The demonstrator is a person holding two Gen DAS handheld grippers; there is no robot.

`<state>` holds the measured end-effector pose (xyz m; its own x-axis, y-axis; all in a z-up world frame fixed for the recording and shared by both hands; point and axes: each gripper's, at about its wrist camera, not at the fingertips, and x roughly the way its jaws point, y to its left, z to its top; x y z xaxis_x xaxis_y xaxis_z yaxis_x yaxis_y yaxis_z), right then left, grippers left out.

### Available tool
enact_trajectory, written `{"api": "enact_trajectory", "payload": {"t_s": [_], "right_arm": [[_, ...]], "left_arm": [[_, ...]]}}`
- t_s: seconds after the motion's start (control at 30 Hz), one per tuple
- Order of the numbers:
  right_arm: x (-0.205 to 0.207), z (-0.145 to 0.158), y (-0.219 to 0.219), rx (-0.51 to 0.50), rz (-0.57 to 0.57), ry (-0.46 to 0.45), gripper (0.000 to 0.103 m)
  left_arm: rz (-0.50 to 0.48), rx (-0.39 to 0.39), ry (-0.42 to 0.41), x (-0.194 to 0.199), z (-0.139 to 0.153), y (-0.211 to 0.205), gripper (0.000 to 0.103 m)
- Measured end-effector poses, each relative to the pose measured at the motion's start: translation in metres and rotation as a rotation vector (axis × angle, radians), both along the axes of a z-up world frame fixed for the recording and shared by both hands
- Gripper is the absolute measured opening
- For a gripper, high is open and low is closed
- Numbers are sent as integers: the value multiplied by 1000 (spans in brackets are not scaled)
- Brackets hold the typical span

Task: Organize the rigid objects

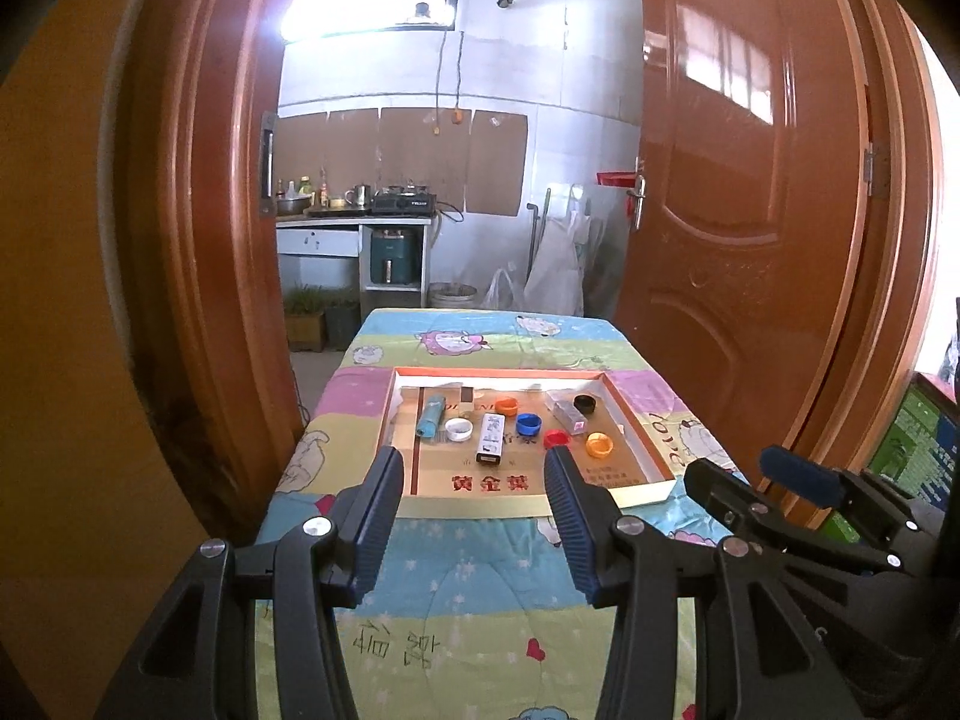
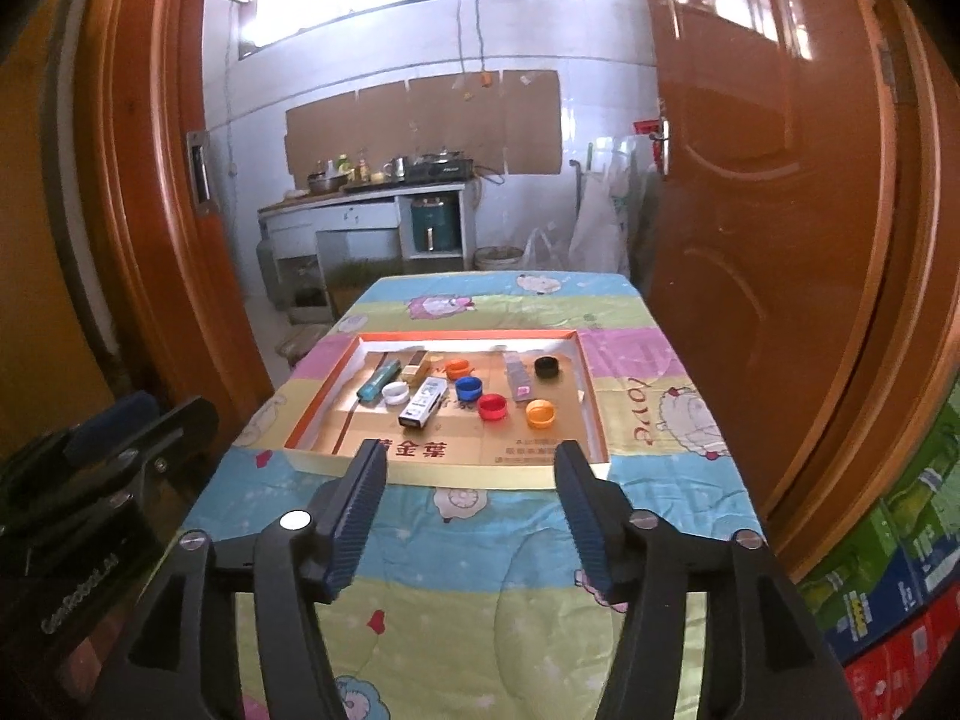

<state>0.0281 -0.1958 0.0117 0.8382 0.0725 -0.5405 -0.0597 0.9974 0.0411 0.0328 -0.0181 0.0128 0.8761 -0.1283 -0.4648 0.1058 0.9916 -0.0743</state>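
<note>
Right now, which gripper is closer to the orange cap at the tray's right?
Right. The right gripper faces the orange cap almost directly; the left gripper sits further left.

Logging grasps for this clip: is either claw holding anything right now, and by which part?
Nothing is held. The left claw and right claw both stand open and empty above the blanket, short of the tray.

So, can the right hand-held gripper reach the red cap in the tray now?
Probably yes. The right hand-held gripper is open and empty, and the red cap lies uncovered in the tray, straight ahead with nothing between them.
</note>
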Motion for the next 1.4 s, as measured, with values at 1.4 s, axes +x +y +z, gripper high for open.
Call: {"api": "enact_trajectory", "payload": {"t_s": [1.4], "right_arm": [[-35,-1,7,-64,-55,-40,73]], "left_arm": [[55,41,-23,-34,-1,5,48]]}}
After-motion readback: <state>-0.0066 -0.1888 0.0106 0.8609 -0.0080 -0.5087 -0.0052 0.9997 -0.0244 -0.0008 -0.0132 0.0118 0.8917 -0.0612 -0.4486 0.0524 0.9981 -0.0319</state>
